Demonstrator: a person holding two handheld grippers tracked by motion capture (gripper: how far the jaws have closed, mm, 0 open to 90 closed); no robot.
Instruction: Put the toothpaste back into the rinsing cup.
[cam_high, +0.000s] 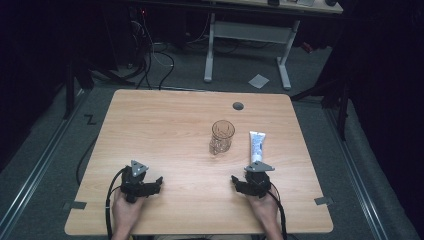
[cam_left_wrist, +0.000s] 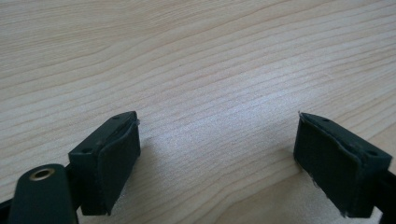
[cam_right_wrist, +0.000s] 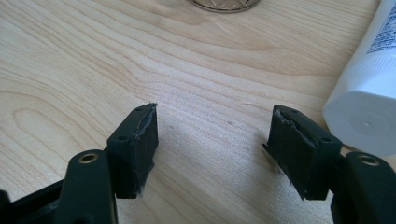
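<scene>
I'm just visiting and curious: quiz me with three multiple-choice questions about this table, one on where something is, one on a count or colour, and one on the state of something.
1. Where does the white tube lie, seen in the high view?
A. Right of the glass
B. Left of the glass
C. Inside the glass

2. How many things, apart from the hand-held tools, rest on the table?
A. One
B. Two
C. Four

3. How do the jaws of the right gripper stand?
A. Closed on the tube
B. Closed on the glass
C. Open, with nothing between them

Answers:
1. A, since the high view shows the tube lying flat just right of the upright glass.
2. B, as the glass and the tube are all that rests there.
3. C, because the right gripper view shows bare wood between its spread jaws, with the tube's cap off to one side.
</scene>
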